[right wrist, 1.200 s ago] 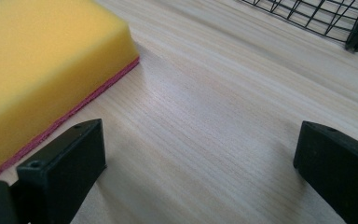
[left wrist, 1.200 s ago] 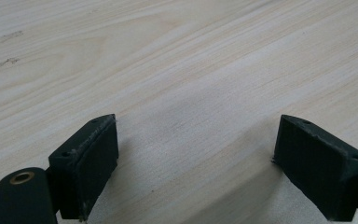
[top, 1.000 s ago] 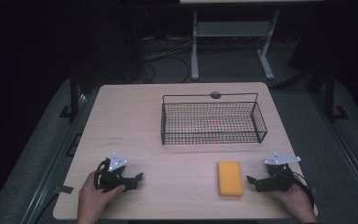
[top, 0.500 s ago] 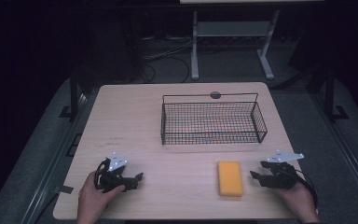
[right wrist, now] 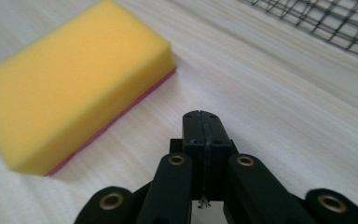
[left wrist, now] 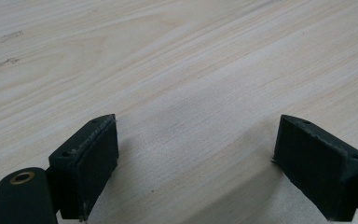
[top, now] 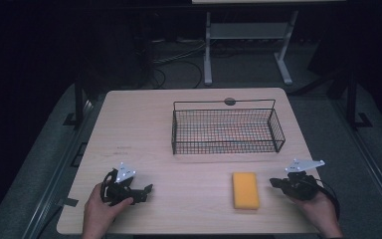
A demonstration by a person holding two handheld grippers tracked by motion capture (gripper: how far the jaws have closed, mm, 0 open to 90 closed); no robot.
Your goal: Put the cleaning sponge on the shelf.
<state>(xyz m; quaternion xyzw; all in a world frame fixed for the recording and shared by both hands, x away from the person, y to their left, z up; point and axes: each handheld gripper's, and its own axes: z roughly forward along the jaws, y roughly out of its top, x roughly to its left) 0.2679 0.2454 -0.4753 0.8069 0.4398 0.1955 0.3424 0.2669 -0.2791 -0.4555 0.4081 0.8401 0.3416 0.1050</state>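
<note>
Yellow sponge [top: 245, 189] lies flat on table [top: 144, 129], lower centre-right of high view, below wire basket [top: 226, 130], apart from it; likely staged for easy pick toward basket. In right gripper view sponge [right wrist: 70, 79] fills upper left, pink layer underneath, basket mesh [right wrist: 326, 18] at upper right. Right gripper [top: 274, 182] just right of sponge, not touching, pointing at it; jaws clenched together, grasping nothing. Left gripper [top: 148, 188] rests lower left, well apart from sponge; jaws released wide over bare wood, seemingly idle.
</note>
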